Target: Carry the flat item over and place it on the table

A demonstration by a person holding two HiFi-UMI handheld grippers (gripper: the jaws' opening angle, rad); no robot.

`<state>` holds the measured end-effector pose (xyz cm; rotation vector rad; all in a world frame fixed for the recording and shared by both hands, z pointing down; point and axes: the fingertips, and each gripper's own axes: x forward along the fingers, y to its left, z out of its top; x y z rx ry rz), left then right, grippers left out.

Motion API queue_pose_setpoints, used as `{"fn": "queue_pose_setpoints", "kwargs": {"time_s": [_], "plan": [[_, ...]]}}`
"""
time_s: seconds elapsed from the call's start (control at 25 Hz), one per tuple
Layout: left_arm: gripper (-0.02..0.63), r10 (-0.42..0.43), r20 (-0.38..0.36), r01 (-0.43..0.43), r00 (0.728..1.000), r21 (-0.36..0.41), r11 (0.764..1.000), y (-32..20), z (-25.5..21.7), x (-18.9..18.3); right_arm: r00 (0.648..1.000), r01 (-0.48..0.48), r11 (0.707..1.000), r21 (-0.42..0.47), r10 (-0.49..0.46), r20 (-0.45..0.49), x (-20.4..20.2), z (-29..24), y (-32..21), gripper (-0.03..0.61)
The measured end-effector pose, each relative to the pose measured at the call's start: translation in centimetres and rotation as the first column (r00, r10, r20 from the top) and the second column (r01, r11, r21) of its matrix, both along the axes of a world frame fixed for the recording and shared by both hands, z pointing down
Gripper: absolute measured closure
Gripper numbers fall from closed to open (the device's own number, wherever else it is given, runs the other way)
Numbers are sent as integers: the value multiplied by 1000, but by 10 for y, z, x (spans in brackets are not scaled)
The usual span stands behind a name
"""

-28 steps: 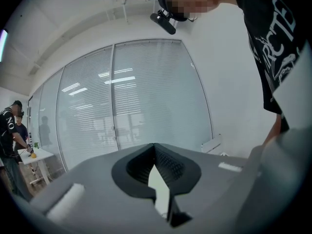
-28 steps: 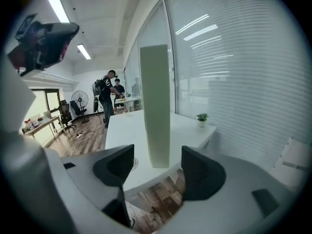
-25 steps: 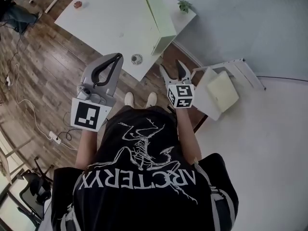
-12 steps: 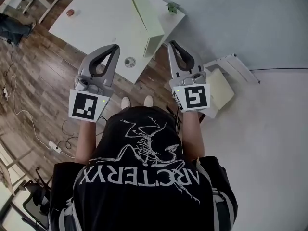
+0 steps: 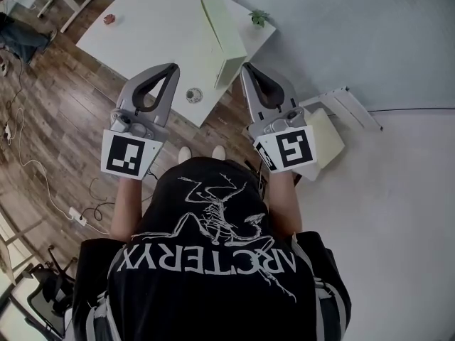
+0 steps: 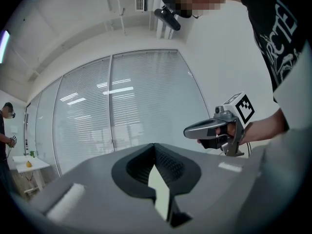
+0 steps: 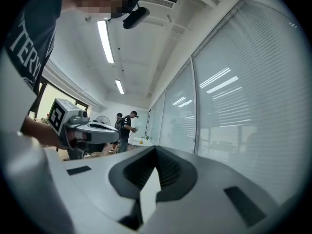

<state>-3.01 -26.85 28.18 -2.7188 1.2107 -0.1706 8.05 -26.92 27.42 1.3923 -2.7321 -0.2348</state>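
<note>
In the head view I hold both grippers up at chest height, pointing away from me. My left gripper [image 5: 173,68] is shut with nothing in it. My right gripper [image 5: 244,67] is also shut and empty. A pale green flat board [image 5: 222,28] stands tilted on the white table [image 5: 156,27] beyond the gripper tips. A second pale flat pad [image 5: 327,129] lies on a white frame at the right. The left gripper view shows its jaws [image 6: 155,146] closed together, with the right gripper [image 6: 222,128] beside them. In the right gripper view the jaws [image 7: 156,149] meet too.
A small potted plant [image 5: 259,18], a small round object [image 5: 193,94] near the table's front corner and a small brown thing [image 5: 109,19] sit on the table. Cables [image 5: 28,155] lie on the wood floor at the left. Glass walls with blinds [image 6: 122,106] surround the room; two people [image 7: 126,125] stand far off.
My right gripper's jaws have gone from wide open to shut, and it has turned and risen level with the left one. The left gripper has barely shifted.
</note>
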Motion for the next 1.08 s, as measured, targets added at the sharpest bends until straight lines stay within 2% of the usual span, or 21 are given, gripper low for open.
{"fn": "queue_pose_setpoints", "kwargs": {"time_s": [1.08], "plan": [[604, -6, 8, 6, 1000, 3, 1000, -8, -2, 4, 1000, -27, 1000, 0, 27, 4, 12, 3, -6, 568]]}}
